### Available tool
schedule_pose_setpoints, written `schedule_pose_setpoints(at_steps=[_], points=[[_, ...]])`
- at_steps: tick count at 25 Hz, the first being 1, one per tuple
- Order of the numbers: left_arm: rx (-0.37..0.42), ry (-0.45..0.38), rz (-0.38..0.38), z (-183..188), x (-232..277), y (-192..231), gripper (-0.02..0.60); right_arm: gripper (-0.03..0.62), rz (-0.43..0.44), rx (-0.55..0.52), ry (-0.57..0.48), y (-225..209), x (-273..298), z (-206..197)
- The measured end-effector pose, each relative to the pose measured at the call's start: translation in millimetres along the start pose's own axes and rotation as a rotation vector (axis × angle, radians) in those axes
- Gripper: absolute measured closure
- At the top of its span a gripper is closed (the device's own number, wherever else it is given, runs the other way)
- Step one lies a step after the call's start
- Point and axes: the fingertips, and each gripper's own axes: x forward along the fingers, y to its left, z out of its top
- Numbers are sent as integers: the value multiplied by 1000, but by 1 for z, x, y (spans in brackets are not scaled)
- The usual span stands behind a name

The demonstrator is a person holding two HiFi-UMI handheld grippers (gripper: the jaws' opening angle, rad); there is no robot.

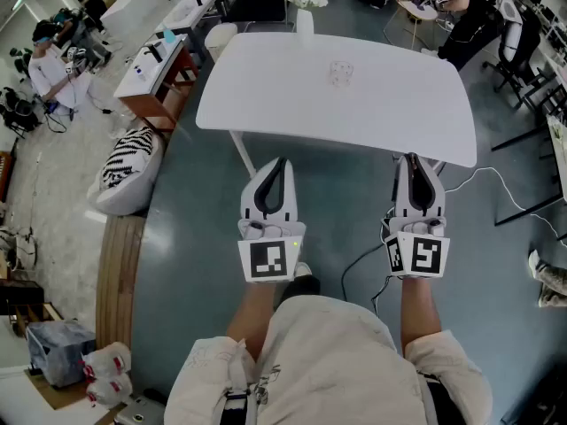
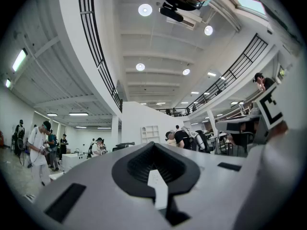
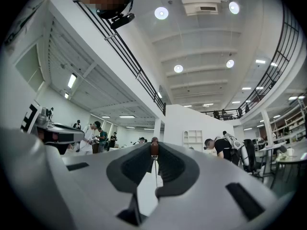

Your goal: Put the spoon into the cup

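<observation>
The white bench point(image 1: 266, 104) lies ahead of both sets of fingers, its near edge close to their tips, and the floor between is open. The 2 grippers are held out side by side below that edge. The left gripper point(image 1: 278, 162) has its fingers point(image 2: 105, 186) drawn together at the tips with nothing between them. The right gripper point(image 1: 415, 159) has its fingers point(image 3: 216, 176) narrowed onto a thin stem with a brownish end, seen edge-on, which I take for the spoon point(image 3: 154, 150), poking just past the tips. The clear cup point(image 1: 341, 72) stands upright on the bench, well ahead of the fingers and roughly midway between the 2 lines they point along. So the step in hand looks like the carry: the spoon is gripped but not yet near the cup. The next move calls for reaching the right fingers forward and a little to the left over the bench, then tipping the spoon down into the cup's mouth. The cup is faint and light — a clumsy touch could tip it. Left of the left fingers sits a striped cushion point(image 1: 124, 171). A vase of white flowers point(image 1: 305, 11) stands beyond the bench's far edge, and a dark cable point(image 1: 354, 259) trails on the floor behind the fingers — none of these blocks the reach.
</observation>
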Motion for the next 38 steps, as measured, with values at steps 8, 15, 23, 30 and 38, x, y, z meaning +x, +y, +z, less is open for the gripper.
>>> schedule_pose_setpoints(at_steps=[8, 15, 23, 30, 38], points=[[-4, 15, 0, 27, -103, -89, 577, 571, -9, 27, 14, -39, -136, 23], [-7, 6, -11, 42, -159, -139, 577, 571, 16, 49, -2, -39, -209, 42], [-23, 9, -52, 37, -153, -156, 577, 571, 13, 59, 21, -43, -221, 28], [-28, -19, -67, 27, -101, -136, 577, 571, 20, 46, 33, -47, -167, 14], [-35, -20, -42, 25, -40, -73, 577, 571, 42, 65, 15, -29, -75, 15]])
